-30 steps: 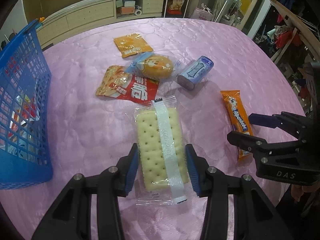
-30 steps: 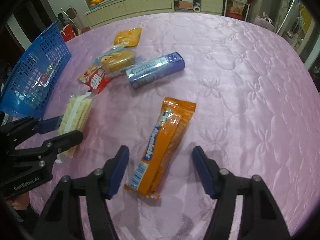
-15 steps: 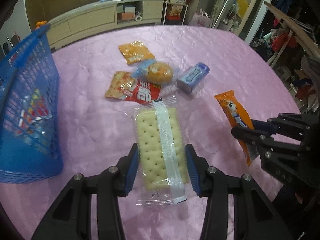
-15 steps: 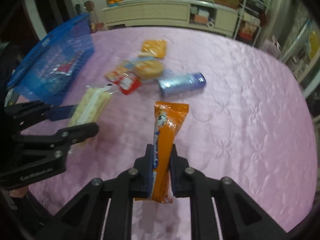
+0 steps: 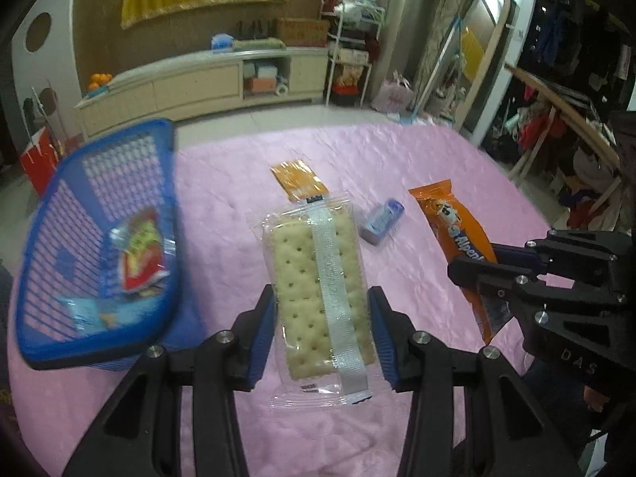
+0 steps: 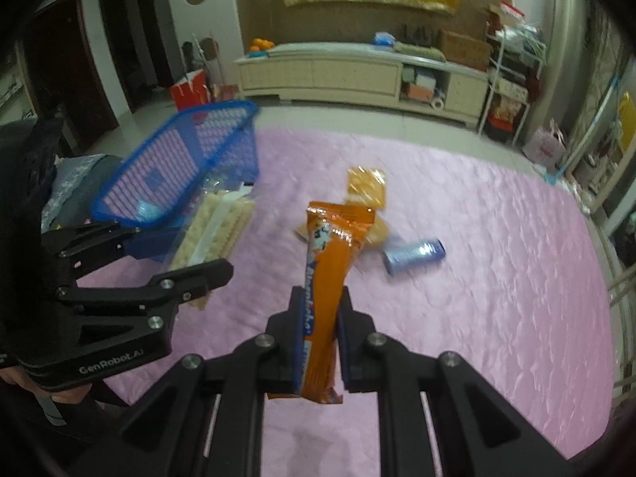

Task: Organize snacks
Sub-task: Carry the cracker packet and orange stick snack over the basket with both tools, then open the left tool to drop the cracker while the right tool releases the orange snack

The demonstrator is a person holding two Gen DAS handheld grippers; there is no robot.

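My left gripper point(image 5: 322, 318) is shut on a clear cracker pack point(image 5: 318, 278) and holds it above the pink table, just right of the blue mesh basket point(image 5: 51, 342). The cracker pack also shows in the right wrist view point(image 6: 214, 234). My right gripper point(image 6: 320, 318) is shut on an orange candy stick pack point(image 6: 330, 278), raised off the table; the pack also shows in the left wrist view point(image 5: 453, 230). The basket point(image 6: 175, 167) holds a red snack packet point(image 5: 141, 250) and other wrapped snacks.
On the pink quilted tablecloth point(image 6: 497, 278) lie a small orange packet point(image 5: 298, 179), a blue-purple tube pack point(image 5: 381, 220) and a bun packet point(image 6: 377, 232) partly hidden behind the candy pack. A cream sideboard point(image 6: 357, 71) stands beyond the table.
Both grippers have risen off the table with their packs. The left gripper with the crackers has come closer to the basket. The right gripper closed on the orange pack a second ago.
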